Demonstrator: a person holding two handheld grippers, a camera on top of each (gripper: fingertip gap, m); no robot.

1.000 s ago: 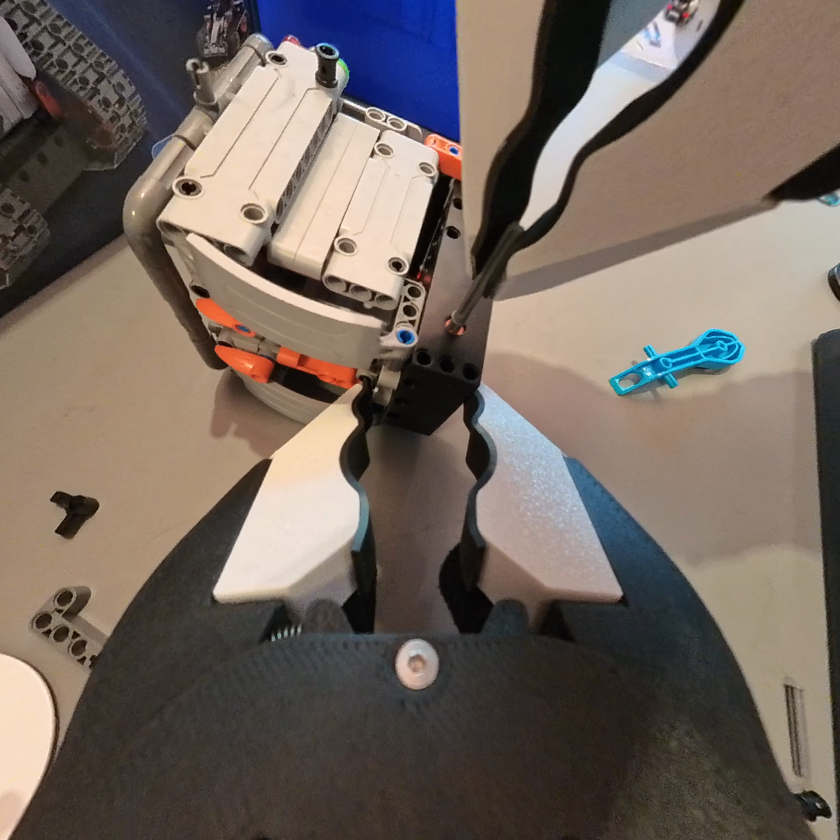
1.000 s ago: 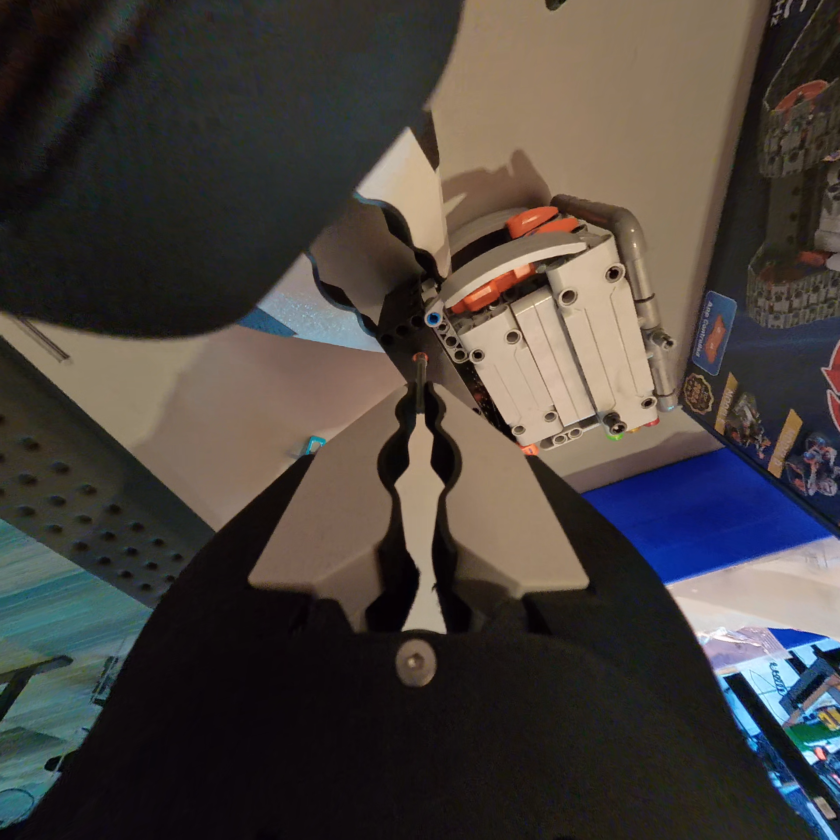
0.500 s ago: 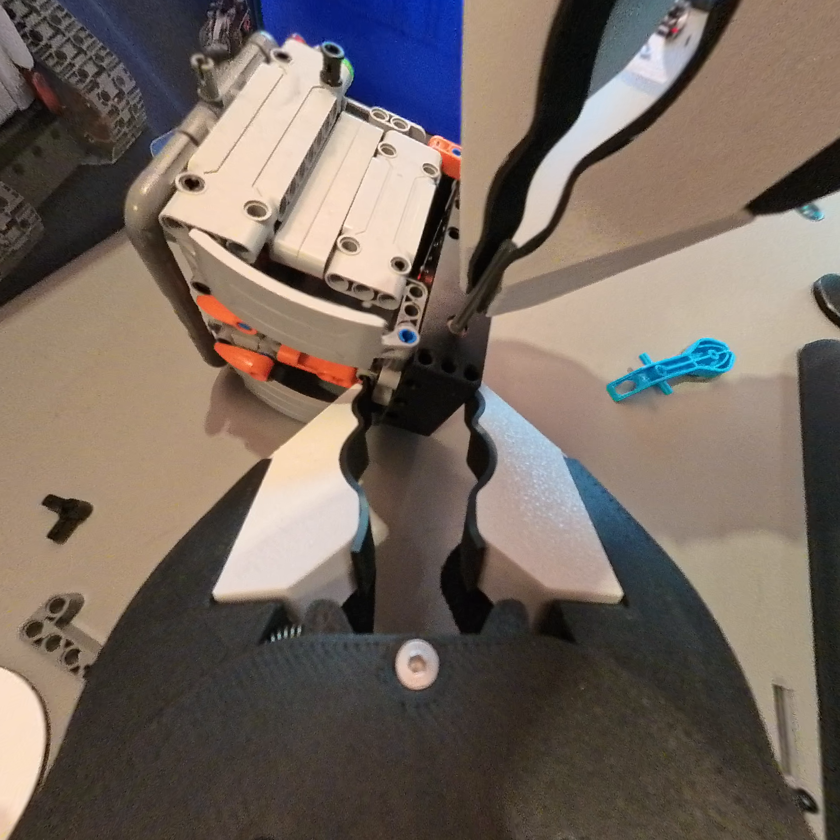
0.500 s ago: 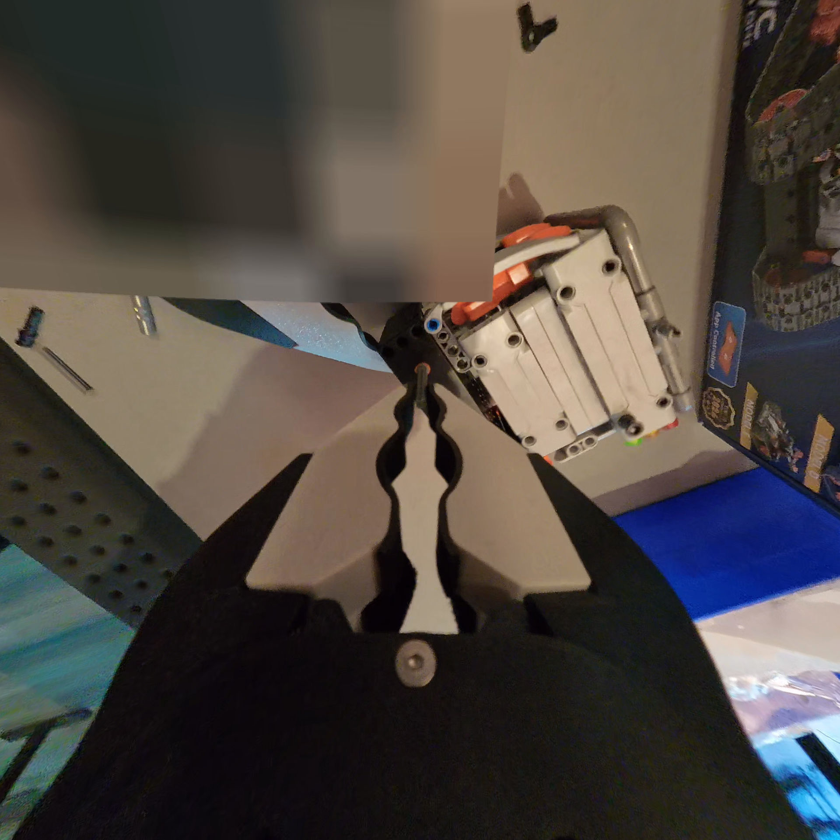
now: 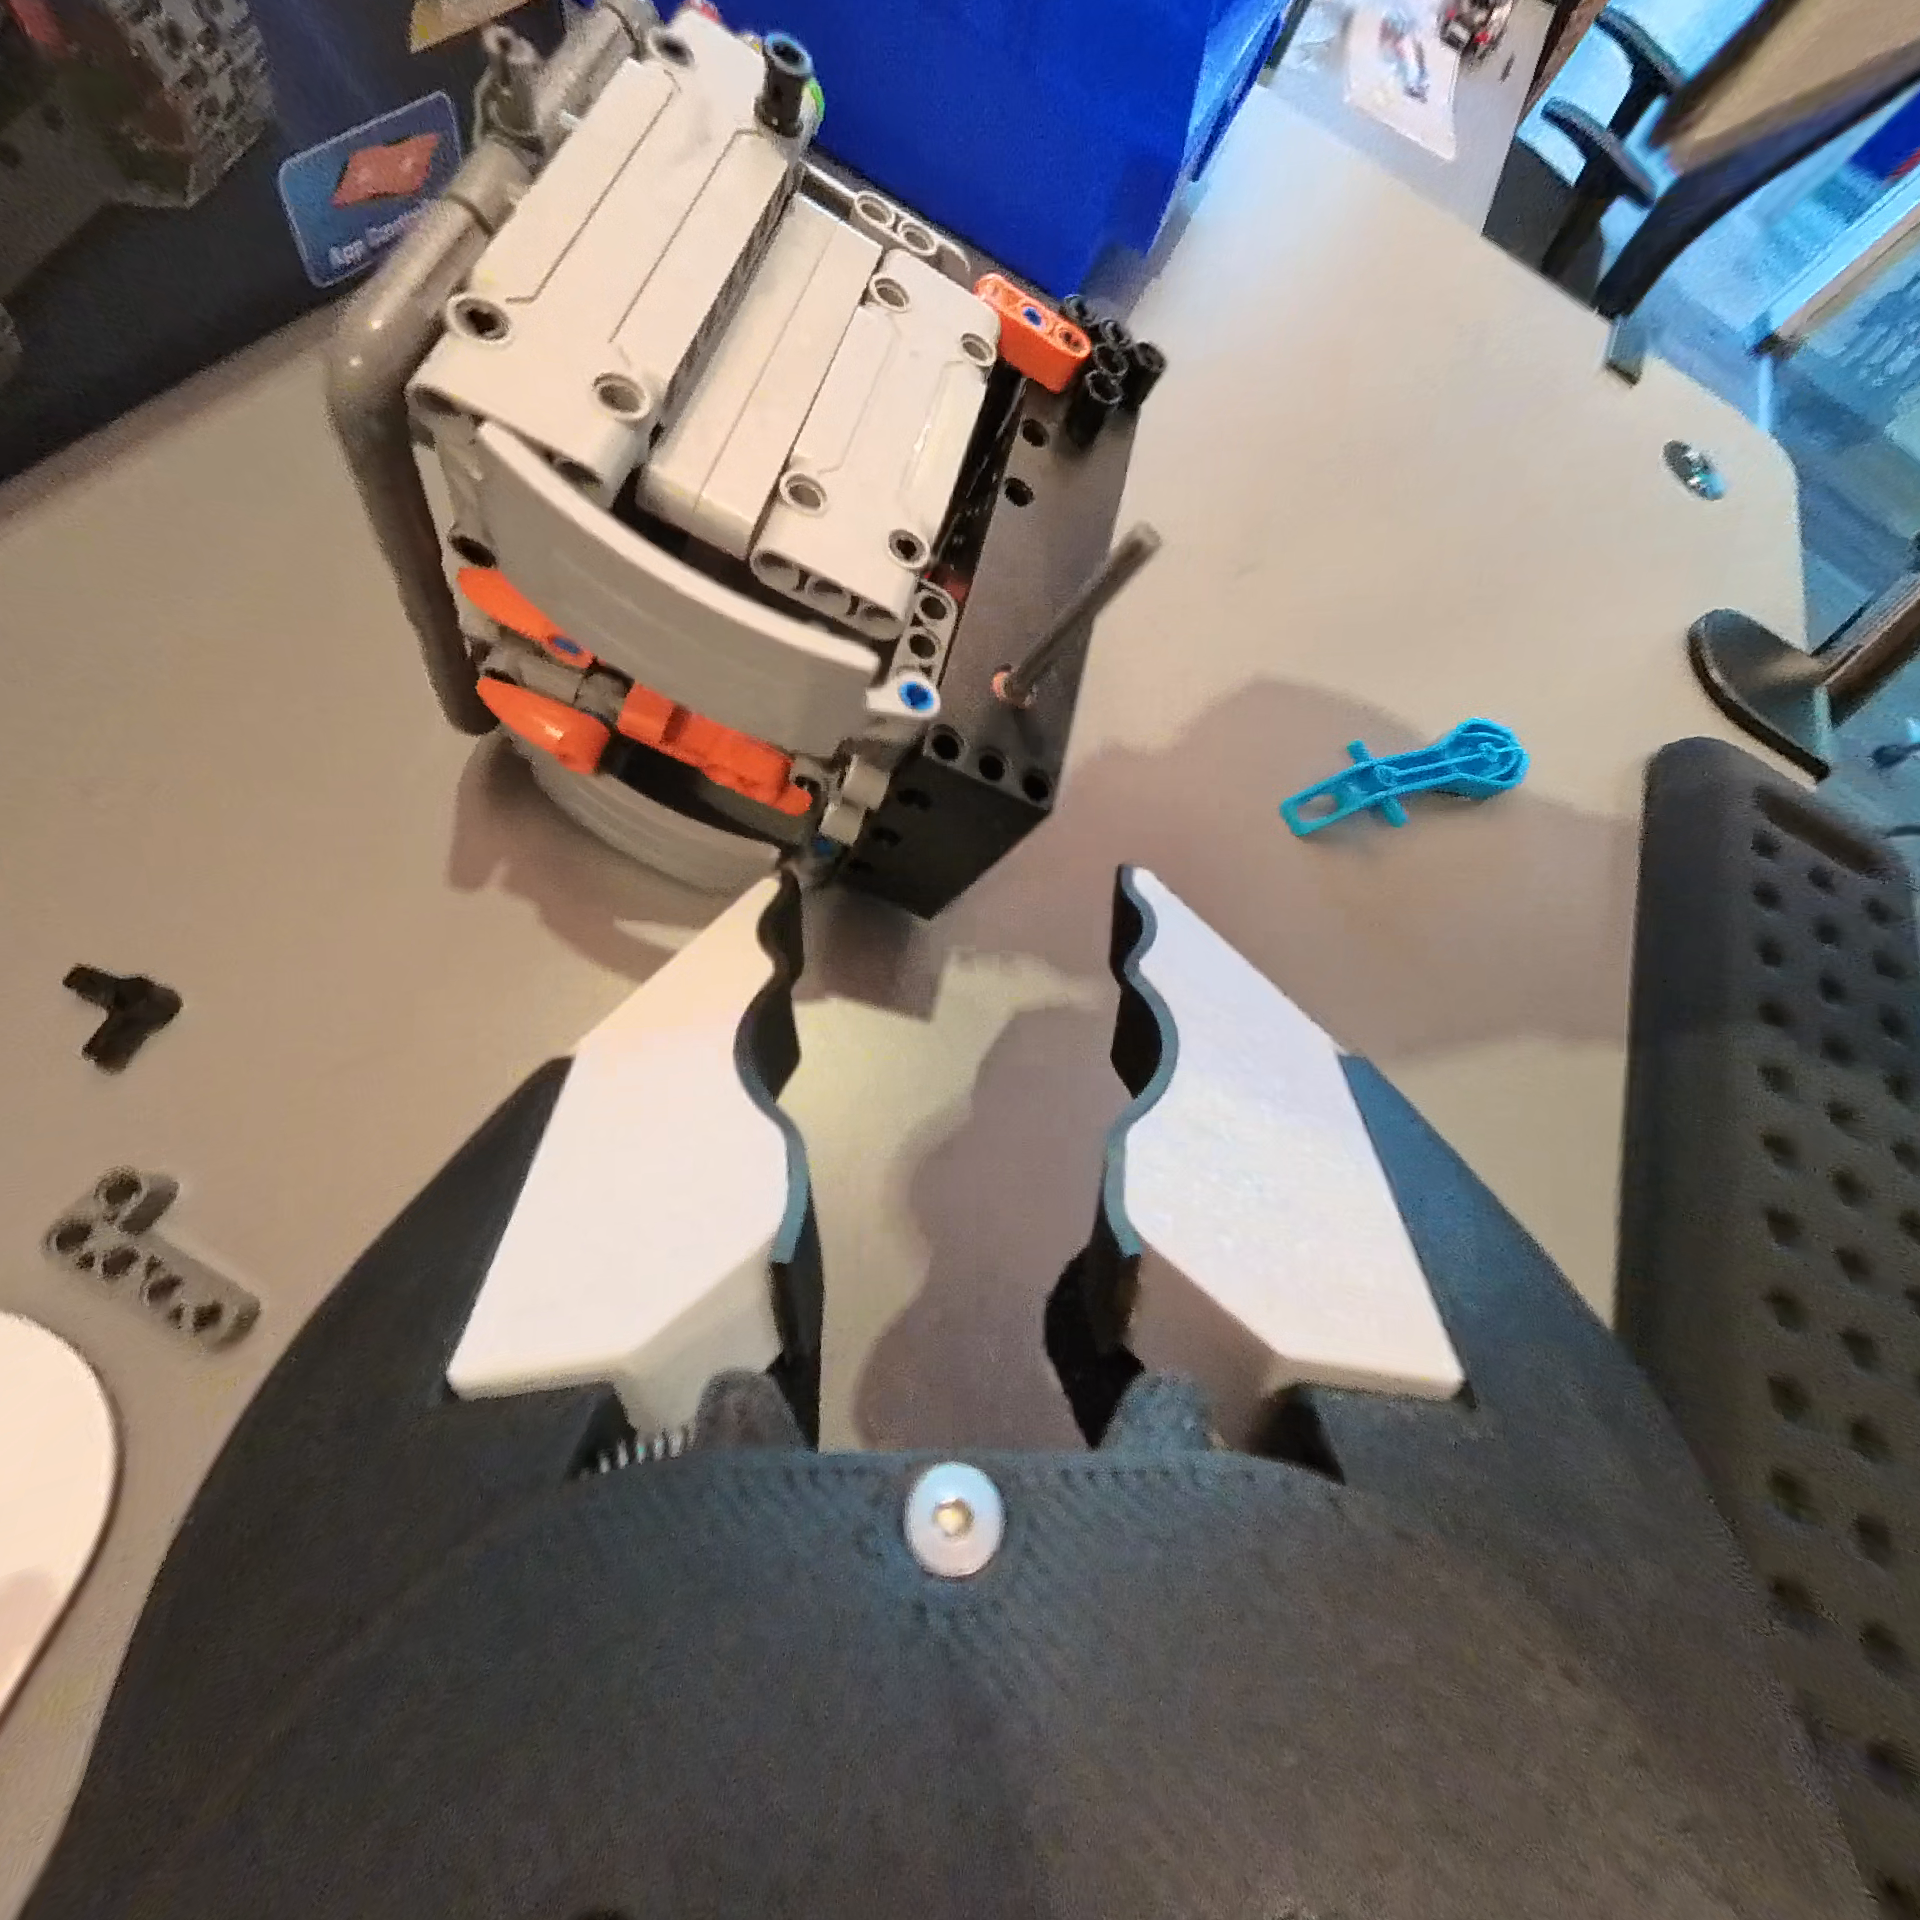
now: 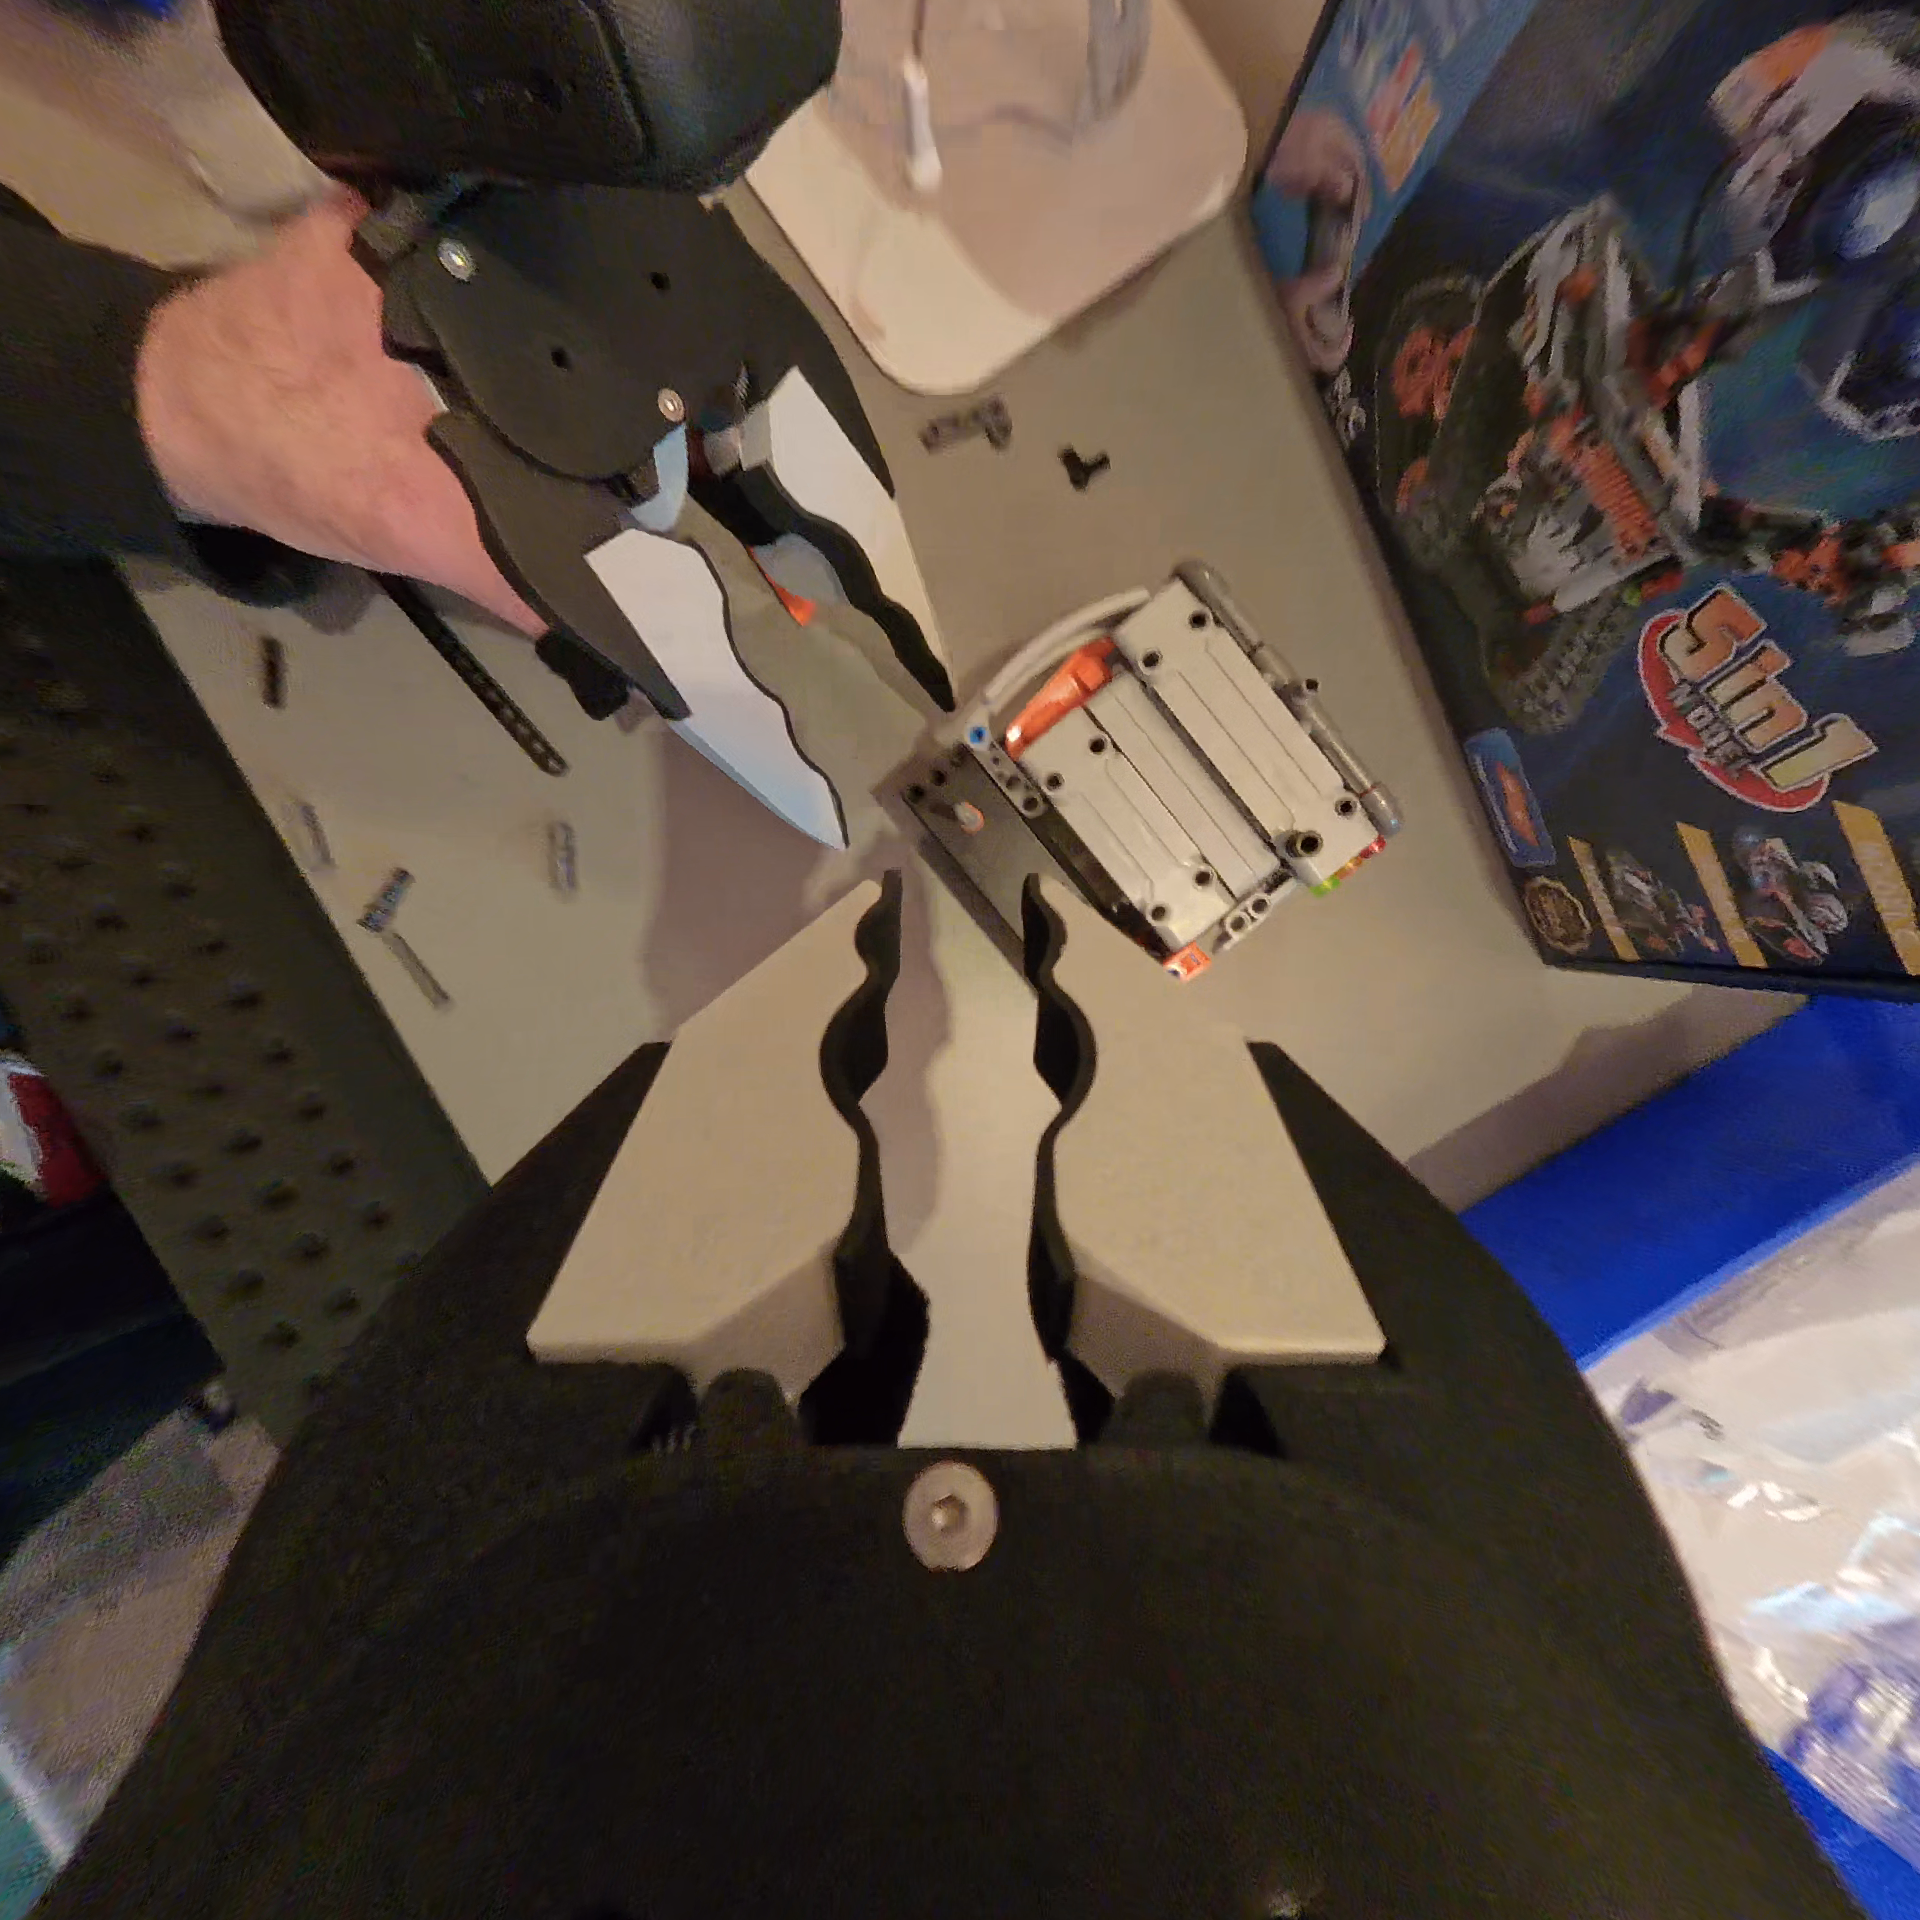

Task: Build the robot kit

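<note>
**Grey brick model with a rod standing in its black side block**

Grey and orange building-brick model [image 5: 717, 499] sits on the beige surface [image 5: 1351, 499], with a black perforated block [image 5: 977, 821] fixed along one side. A thin dark rod [image 5: 1081, 613] stands tilted out of a hole in that block's top face; nothing holds it.

The left gripper [image 5: 951, 894] hovers just in front of the model, its pale fingers [image 5: 665, 1143] spread wide and empty. The tip of one finger is very near the model's lower corner beside the black block; contact cannot be judged. In the right wrist view this same gripper [image 6: 894, 769] is seen from above, gripped by a person's hand [image 6: 301, 436] in a dark sleeve, its tips pointing at the end of the model [image 6: 1153, 790].

The right gripper [image 6: 961, 883] is held above the surface, fingers parted by a moderate gap and holding nothing, with the model just beyond the tips.

Loose parts lie about: a turquoise piece [image 5: 1403, 774] to the right of the model, a small black angled connector [image 5: 120, 1013] and a grey L-shaped beam [image 5: 145, 1257] to the left, and a white rounded tray [image 5: 47, 1455] at the left edge. A long black beam [image 6: 478, 675] and several small grey pins [image 6: 395, 935] lie near the surface's edge. A printed toy box [image 6: 1621, 468] stands behind the model, and a dark perforated chair back [image 5: 1787, 1143] is at the right.
</note>
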